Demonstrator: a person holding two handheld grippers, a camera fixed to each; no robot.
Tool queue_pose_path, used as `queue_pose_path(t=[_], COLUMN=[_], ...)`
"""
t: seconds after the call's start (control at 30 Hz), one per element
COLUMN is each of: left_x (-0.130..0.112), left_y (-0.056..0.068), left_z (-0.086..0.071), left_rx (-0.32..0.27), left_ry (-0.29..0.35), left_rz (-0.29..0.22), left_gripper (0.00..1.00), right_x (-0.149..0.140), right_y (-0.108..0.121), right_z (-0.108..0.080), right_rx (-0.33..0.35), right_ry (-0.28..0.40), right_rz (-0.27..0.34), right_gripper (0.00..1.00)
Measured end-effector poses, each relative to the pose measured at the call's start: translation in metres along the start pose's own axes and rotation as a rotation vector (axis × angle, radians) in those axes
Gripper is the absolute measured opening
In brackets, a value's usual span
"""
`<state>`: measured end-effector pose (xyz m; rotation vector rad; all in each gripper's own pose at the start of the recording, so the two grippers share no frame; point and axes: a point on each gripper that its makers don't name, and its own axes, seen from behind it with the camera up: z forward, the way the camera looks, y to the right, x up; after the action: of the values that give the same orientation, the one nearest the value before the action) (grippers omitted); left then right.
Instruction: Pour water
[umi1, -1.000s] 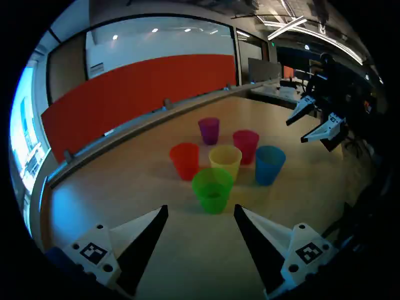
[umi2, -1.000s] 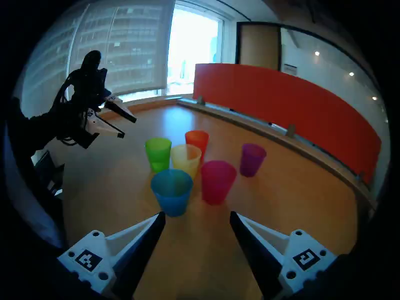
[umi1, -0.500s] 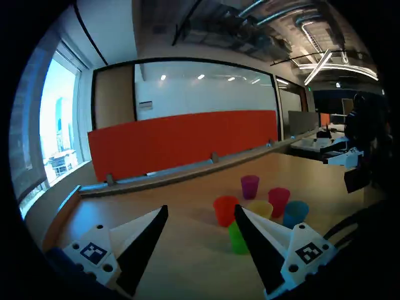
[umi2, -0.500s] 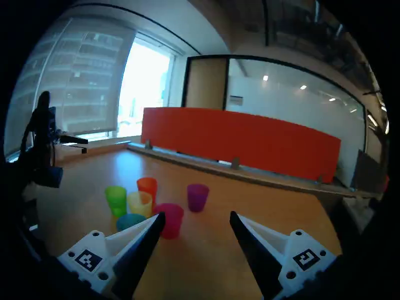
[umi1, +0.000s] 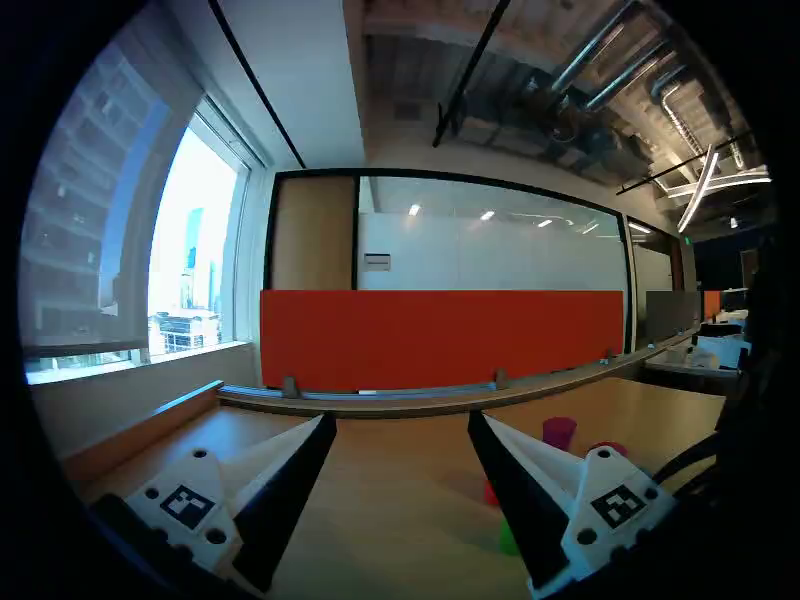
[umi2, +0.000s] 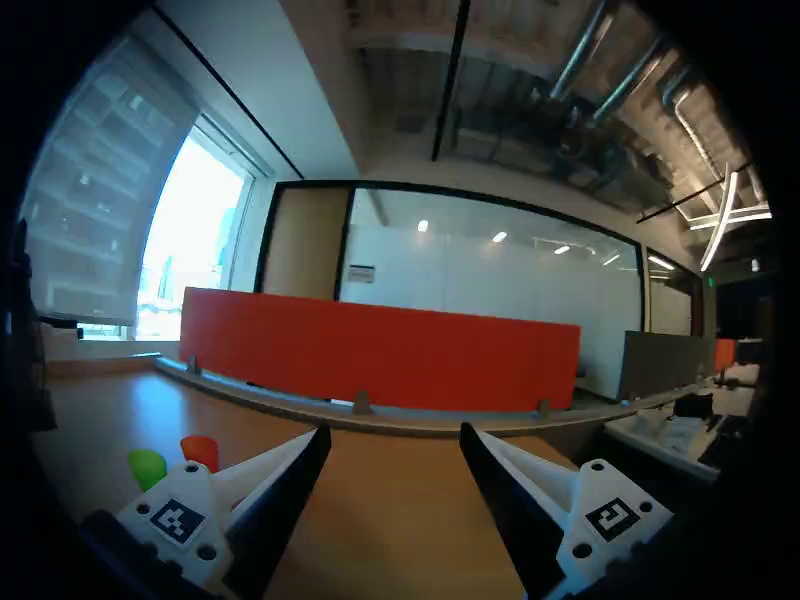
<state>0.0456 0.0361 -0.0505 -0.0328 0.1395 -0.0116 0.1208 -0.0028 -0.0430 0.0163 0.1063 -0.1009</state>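
Observation:
In the left gripper view my left gripper is open and holds nothing, low over the wooden table. Past its right finger peek a purple cup, the rim of a pink cup, and slivers of a red cup and a green cup. In the right gripper view my right gripper is also open and empty. A green cup and a red cup show beside its left finger; the other cups are hidden.
A long red partition stands along the table's far edge, with a glass wall behind it and a bright window to the left. Another desk with items lies at the right.
Both views have swung upward from looking down at the cups to a level look across the table. The cups dropped low in the views and slid behind the fingers. Both grippers stayed open.

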Motion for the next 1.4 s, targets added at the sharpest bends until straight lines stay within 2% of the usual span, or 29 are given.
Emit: queue_pose_path(t=[0.2, 0.37, 0.5, 0.7, 0.9, 1.2, 1.4], left_x=[-0.006, -0.011, -0.017, -0.022, -0.030, -0.061, -0.074], left_y=[-0.011, -0.014, -0.016, -0.014, -0.011, -0.023, -0.031], left_z=[-0.007, -0.006, -0.006, -0.002, 0.004, 0.010, 0.014], left_rx=[0.053, 0.063, 0.074, 0.089, 0.097, 0.108, 0.116], left_ry=[0.013, 0.008, 0.006, 0.015, 0.037, 0.021, 0.014], left_rz=[0.012, 0.000, 0.009, 0.026, 0.008, -0.006, -0.006], left_gripper=[0.98, 0.98, 0.98, 0.98, 0.98, 0.98, 0.98], right_x=[-0.007, -0.007, -0.011, -0.012, -0.015, -0.016, -0.018], right_y=[0.008, 0.008, 0.009, 0.009, 0.001, 0.010, 0.007], right_z=[0.002, 0.004, 0.005, 0.007, 0.011, 0.014, 0.016], right_rx=[-0.066, -0.081, -0.090, -0.108, -0.095, -0.134, -0.133], right_ry=[0.002, 0.005, 0.000, -0.012, -0.024, -0.040, -0.051], right_rz=[0.028, 0.061, 0.081, 0.086, 0.087, 0.077, 0.094], right_gripper=[1.00, 1.00, 1.00, 1.00, 1.00, 1.00, 1.00])
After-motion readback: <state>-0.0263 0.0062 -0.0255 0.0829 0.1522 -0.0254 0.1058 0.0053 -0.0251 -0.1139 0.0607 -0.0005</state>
